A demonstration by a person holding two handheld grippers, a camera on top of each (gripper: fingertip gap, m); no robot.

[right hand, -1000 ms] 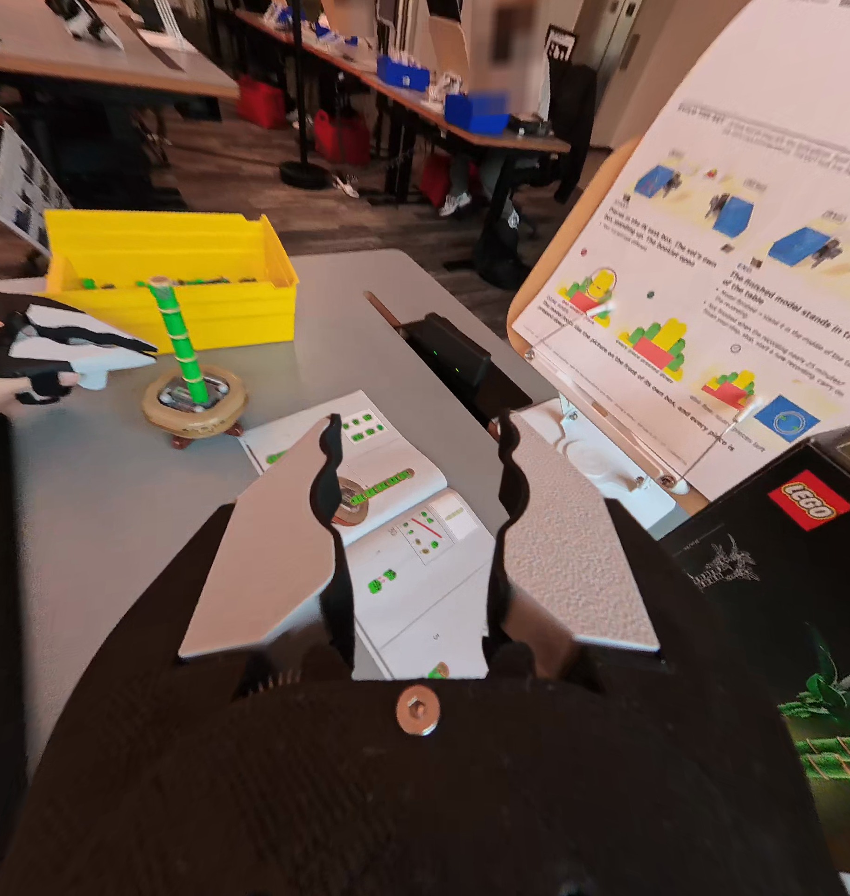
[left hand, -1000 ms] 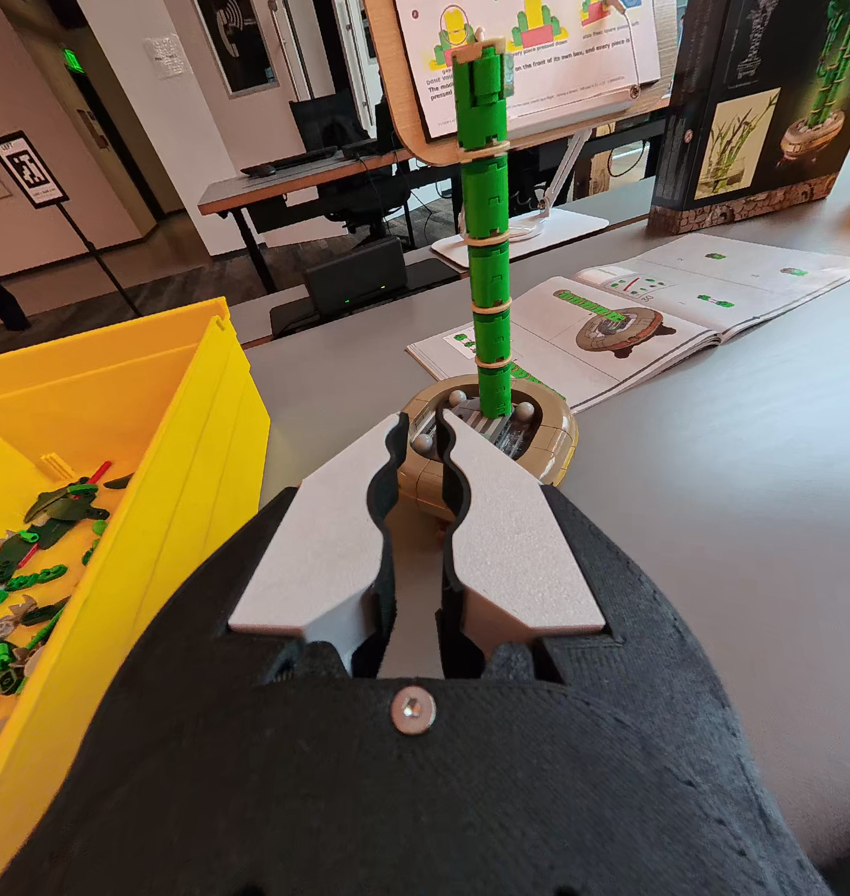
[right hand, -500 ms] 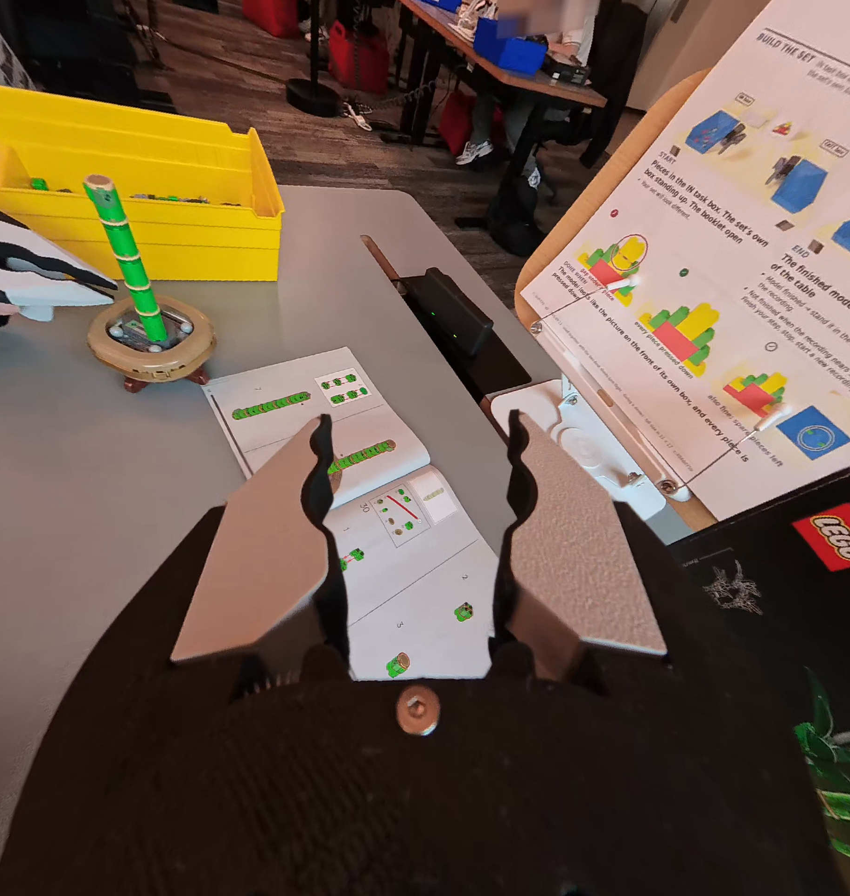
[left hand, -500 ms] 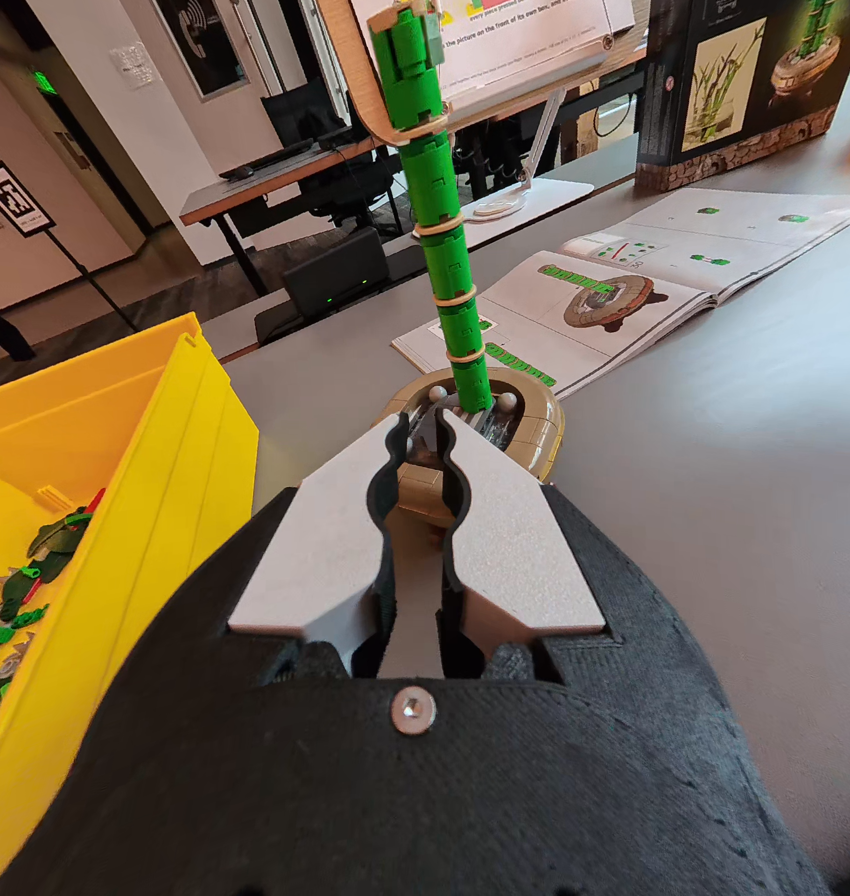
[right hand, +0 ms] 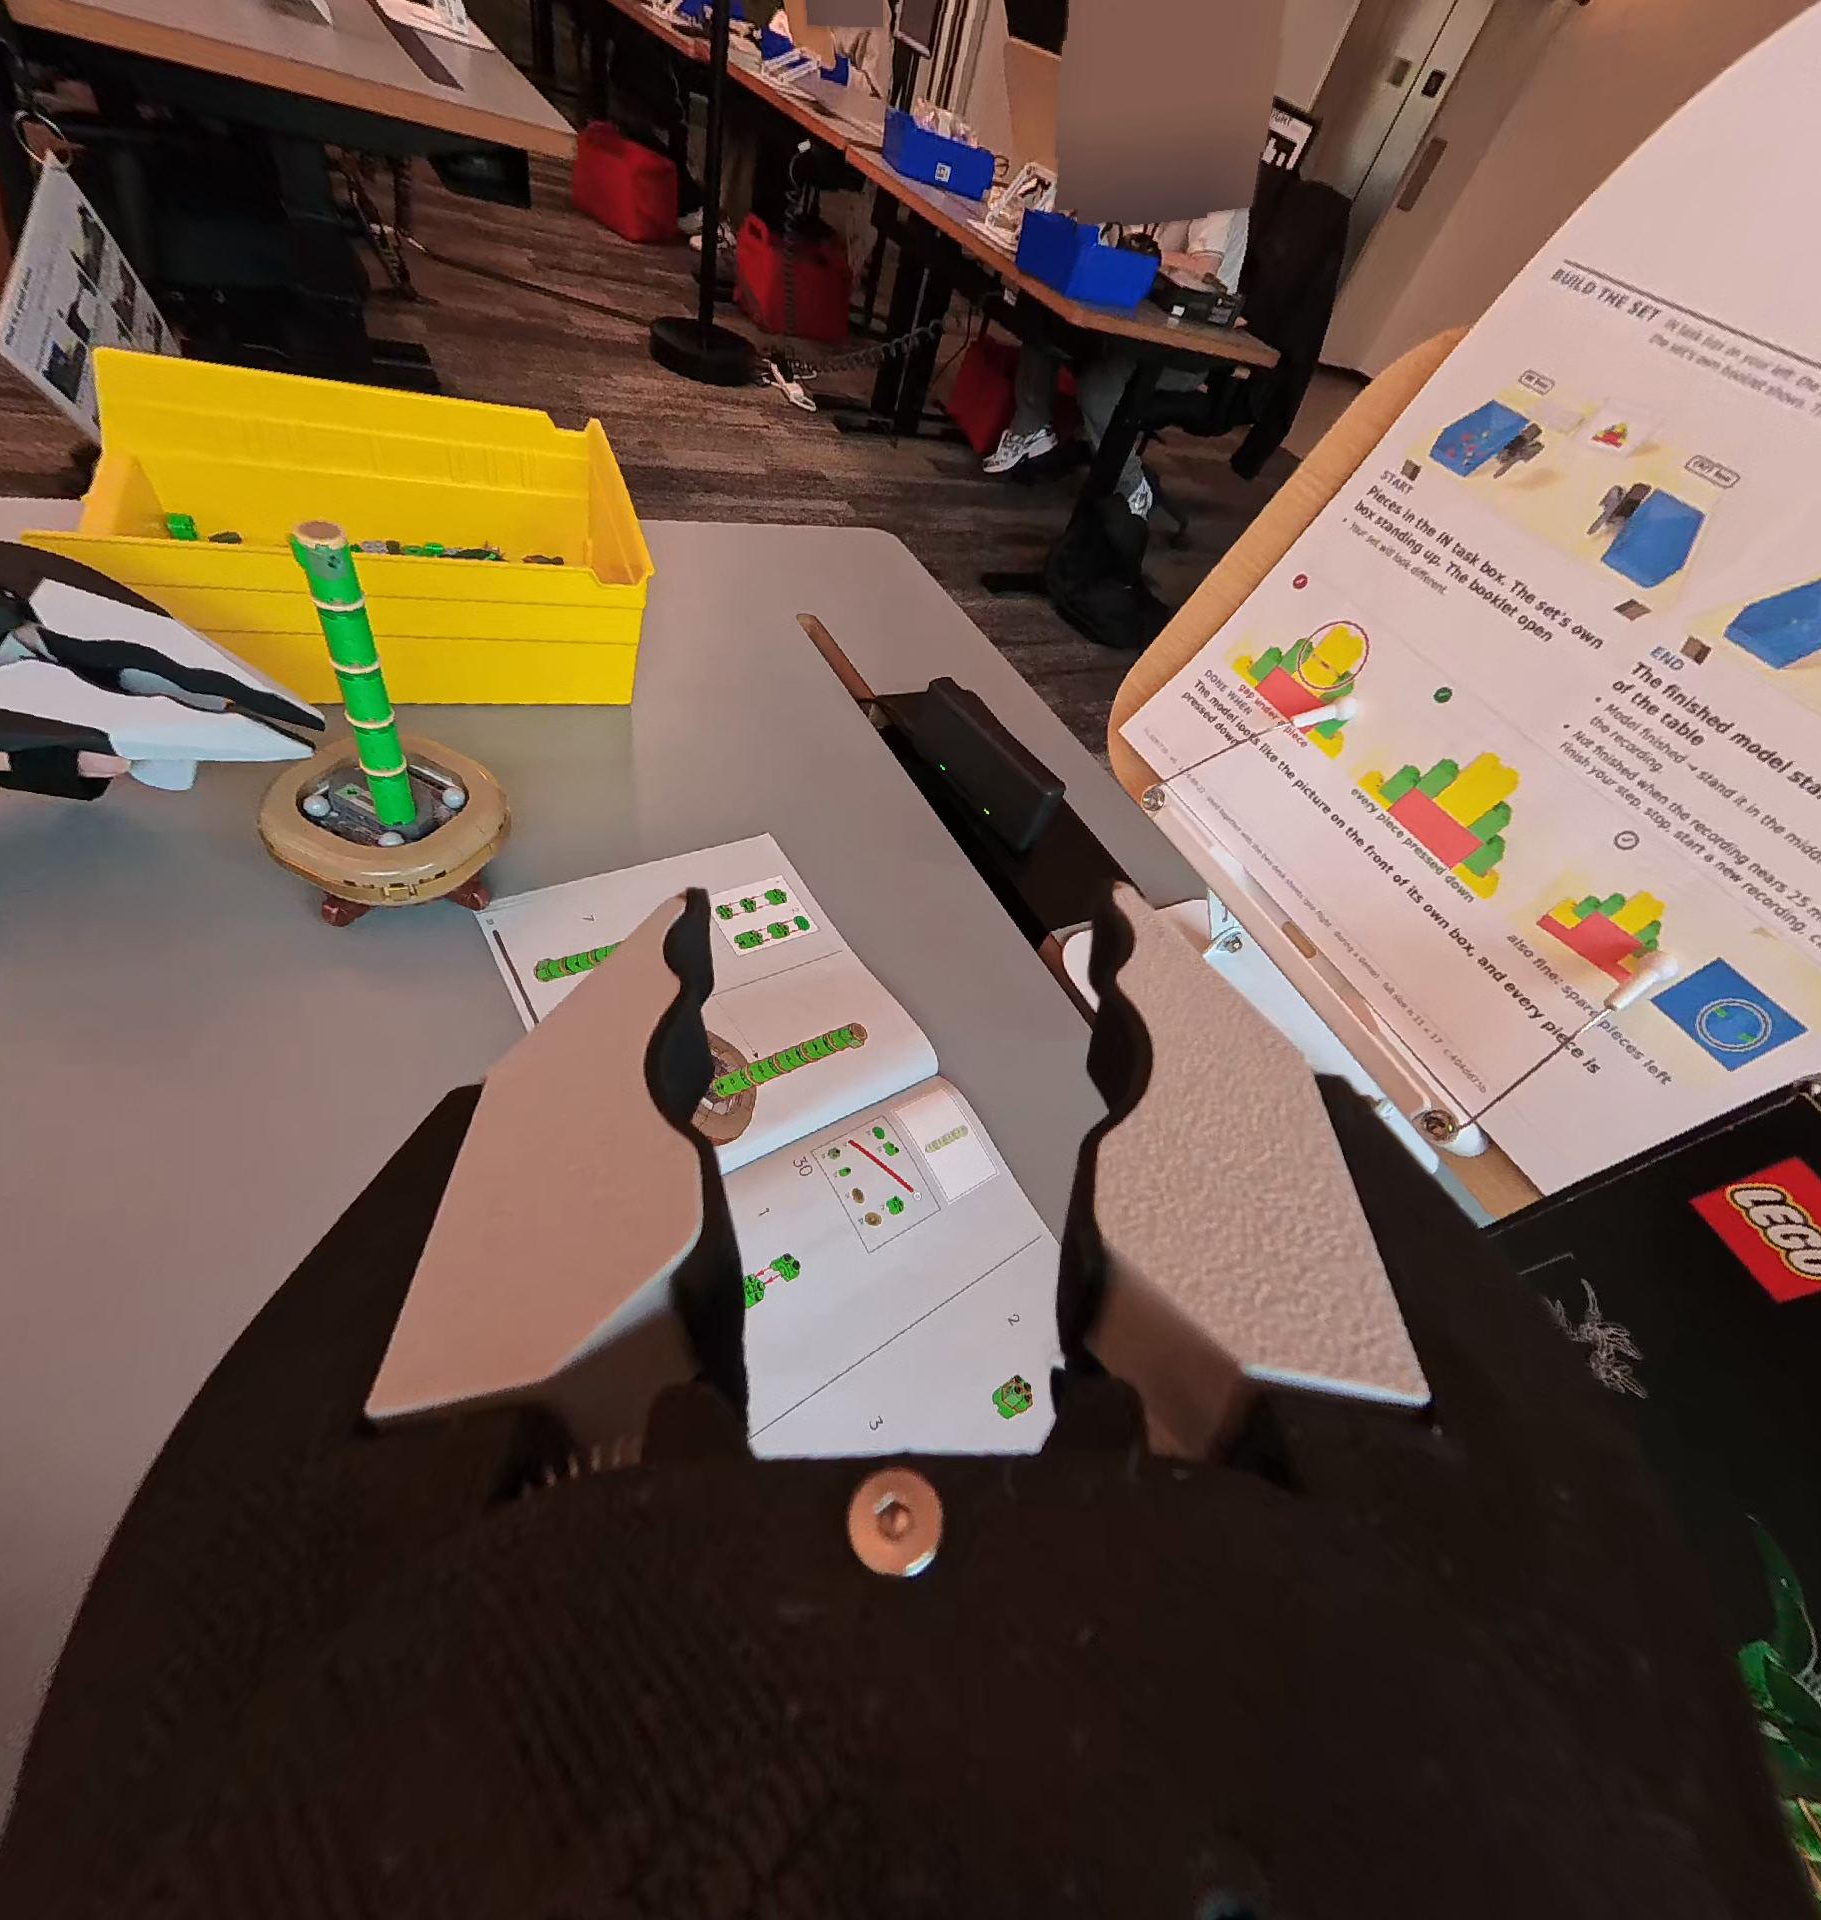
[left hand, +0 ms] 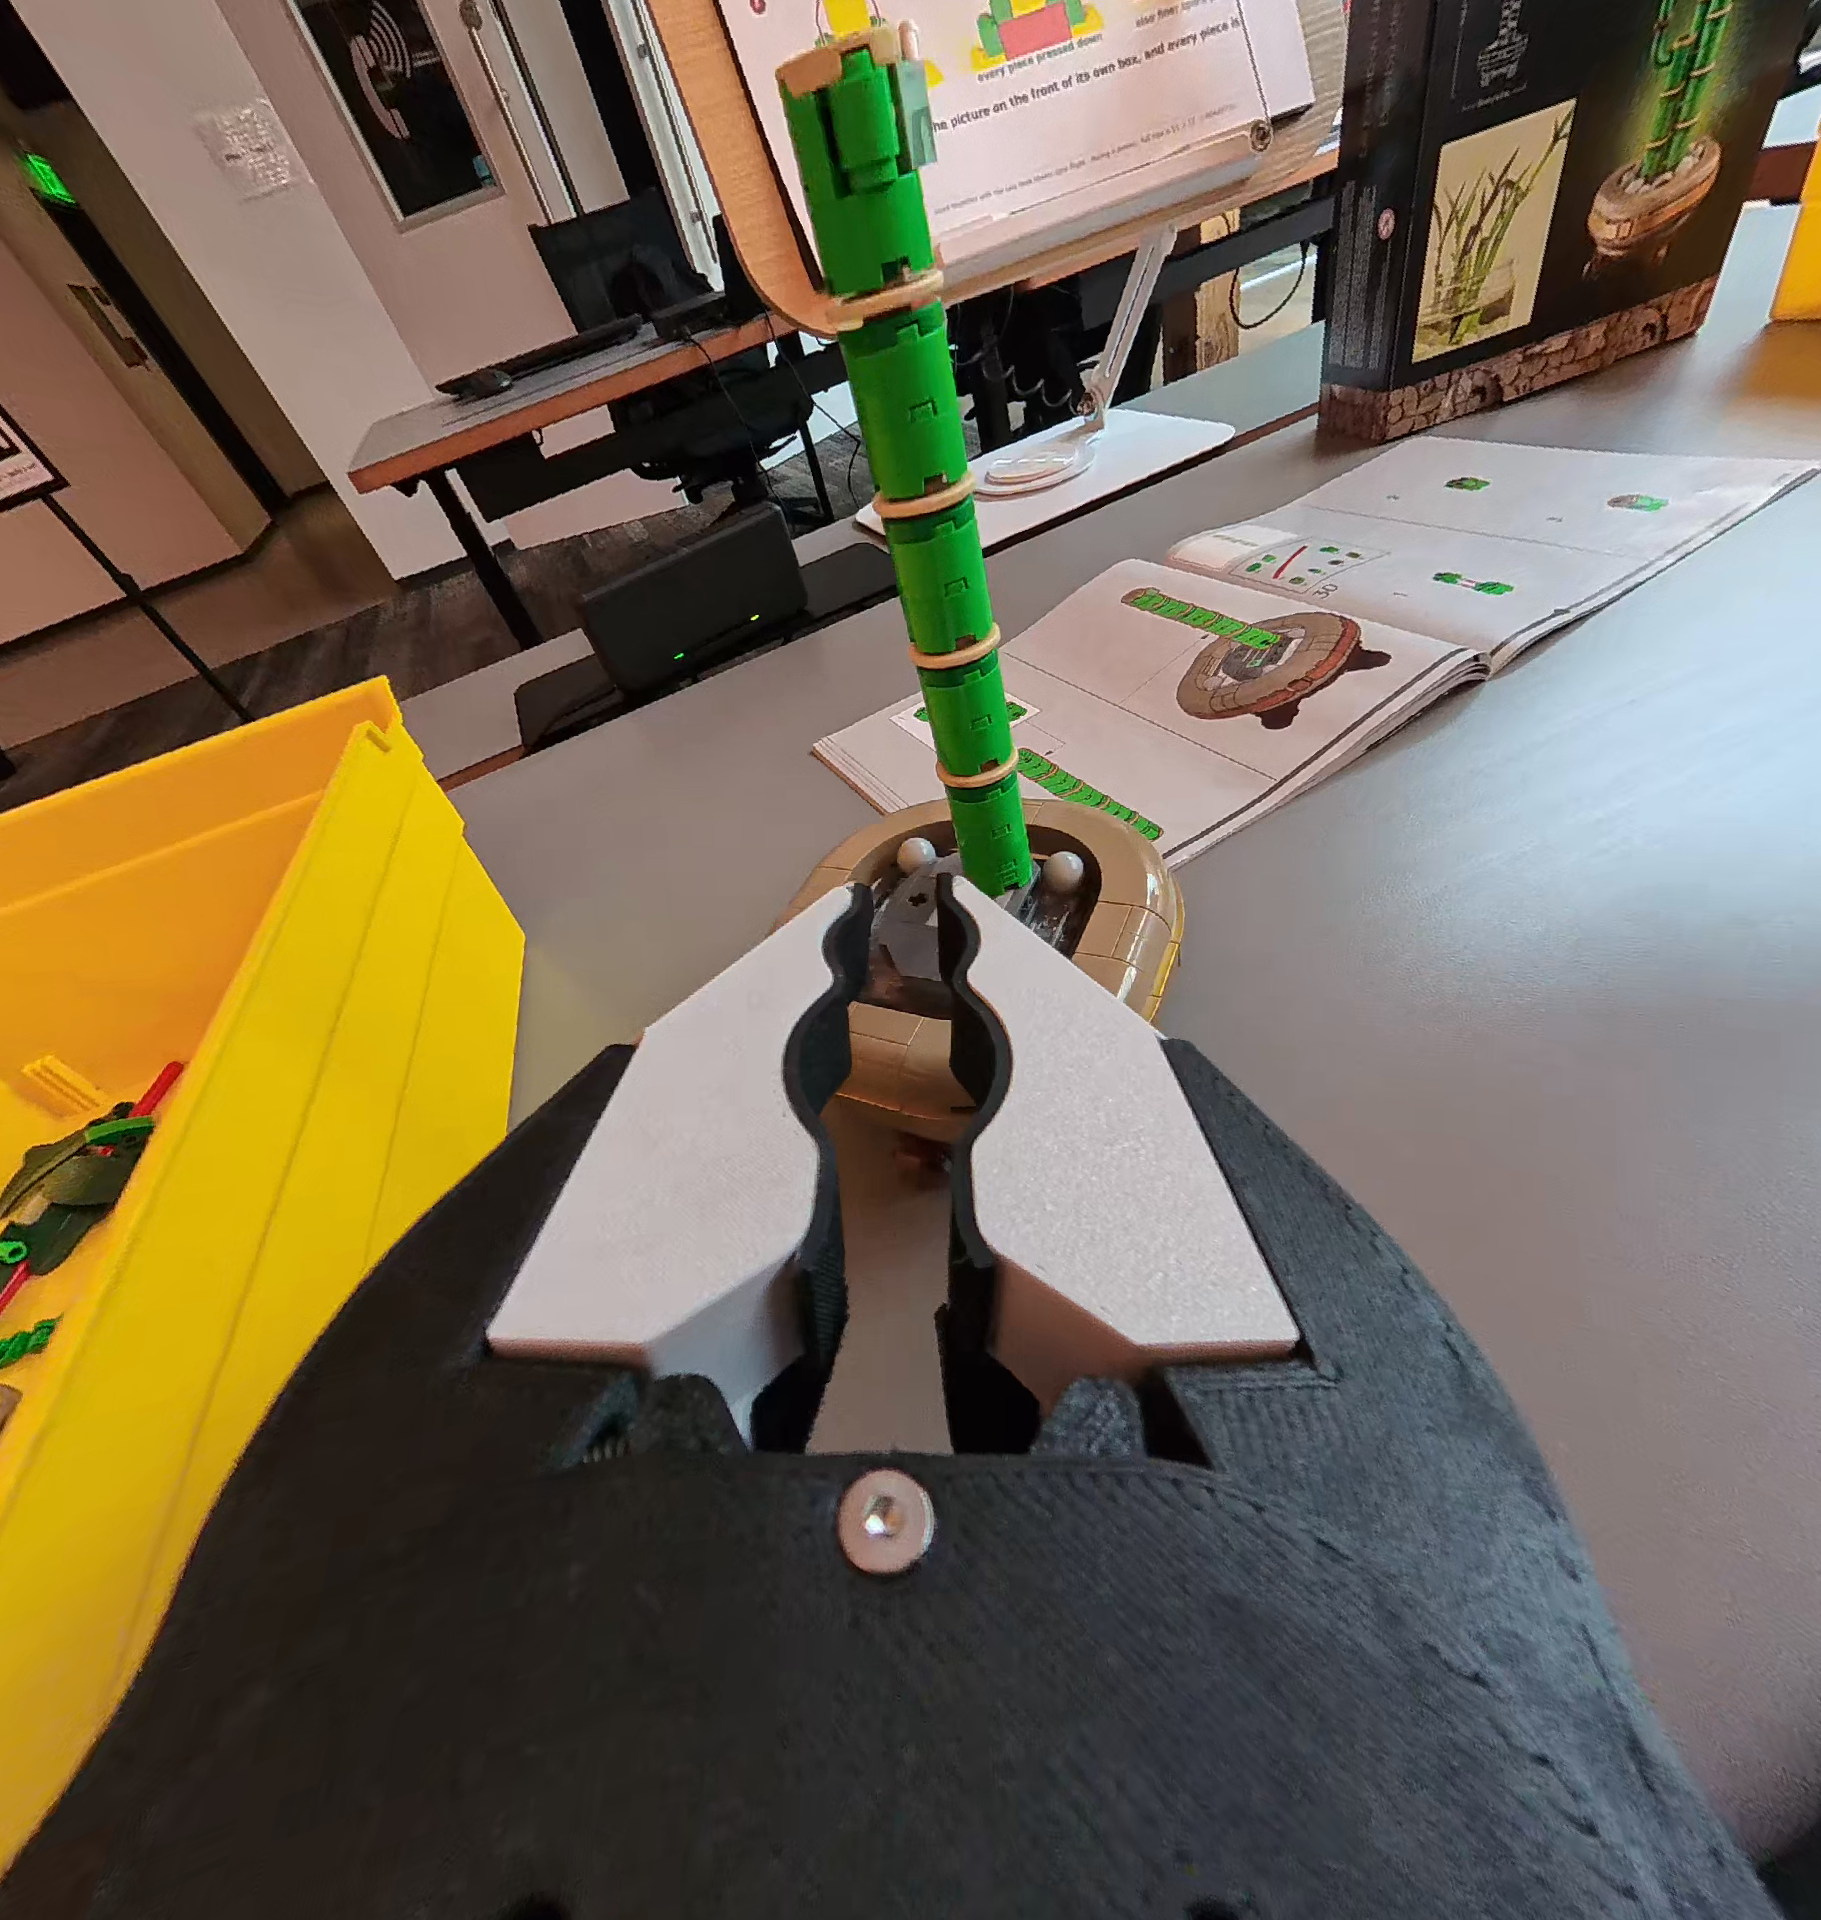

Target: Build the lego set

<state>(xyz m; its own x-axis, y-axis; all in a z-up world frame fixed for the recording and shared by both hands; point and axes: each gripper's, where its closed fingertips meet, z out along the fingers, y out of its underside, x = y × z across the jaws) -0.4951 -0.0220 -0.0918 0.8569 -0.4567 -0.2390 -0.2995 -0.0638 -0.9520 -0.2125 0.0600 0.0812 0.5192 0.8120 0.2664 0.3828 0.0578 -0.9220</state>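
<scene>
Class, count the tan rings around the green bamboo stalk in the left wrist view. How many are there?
4 on the green bamboo stalk: one below the top segment, then and lowest. A tan cap tops it; nothing appears hidden.

Around the tan pot (right hand: 381,831), bare grey table (right hand: 158,1091) lies open on the near side. Behind it the yellow bin (right hand: 386,613) blocks the way; the open booklet (right hand: 781,1091) lies just beside its foot; the left gripper (right hand: 303,732) hangs at its rim; the green stalk (right hand: 357,681) rises from its middle.
</scene>
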